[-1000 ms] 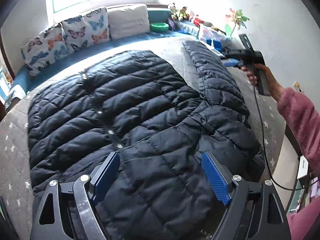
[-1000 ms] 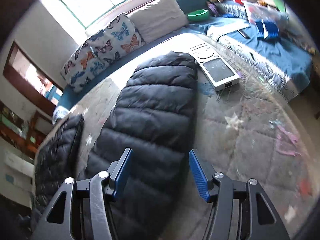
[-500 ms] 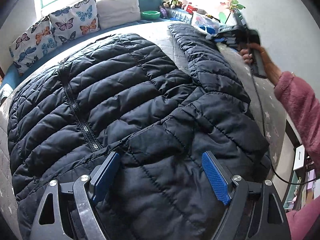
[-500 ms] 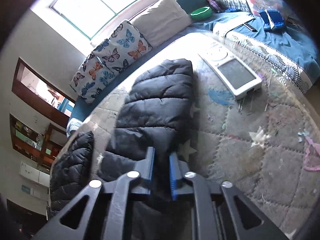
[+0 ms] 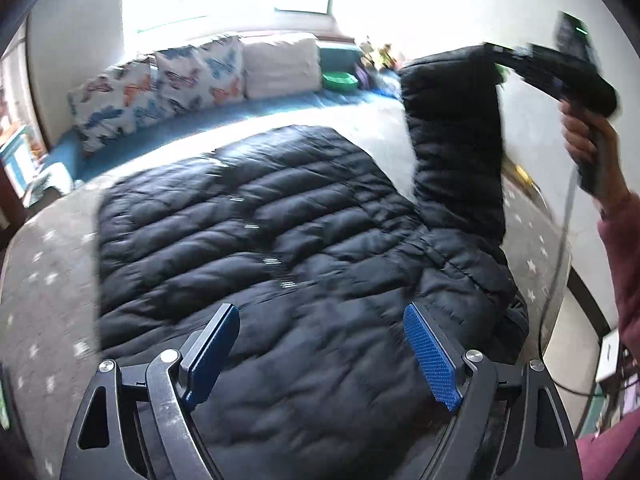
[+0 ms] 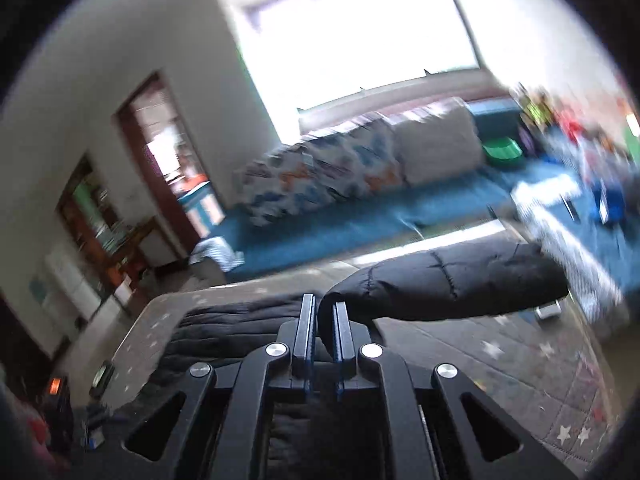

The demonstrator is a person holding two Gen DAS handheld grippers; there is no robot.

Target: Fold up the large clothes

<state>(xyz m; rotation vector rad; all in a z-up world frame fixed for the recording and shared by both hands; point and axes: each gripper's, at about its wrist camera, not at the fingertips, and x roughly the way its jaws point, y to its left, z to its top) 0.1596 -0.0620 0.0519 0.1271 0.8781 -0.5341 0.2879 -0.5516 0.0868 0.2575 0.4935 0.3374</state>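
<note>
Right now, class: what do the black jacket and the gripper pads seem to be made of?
Jacket: probably thin synthetic shell over padding, judging by its slight sheen and stitched puffy rows. Left gripper pads: likely blue rubber or plastic, matte, with a fine grid texture.

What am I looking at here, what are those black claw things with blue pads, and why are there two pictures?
There is no robot. A person holds a hand-held gripper in each hand, and each gripper carries a wide-angle camera looking out along its two fingers. So each picture comes from one hand.

The left gripper has its blue-padded fingers wide apart, holding nothing, above a black quilted puffer jacket spread on a grey star-patterned mat.

That view also shows the person's right hand gripping the other tool and lifting the jacket's sleeve into the air.

In the other picture, the right gripper is pinched shut on that sleeve, which hangs out to the right. Butterfly-print cushions sit behind, under a bright window. Both pictures are motion-blurred.
</note>
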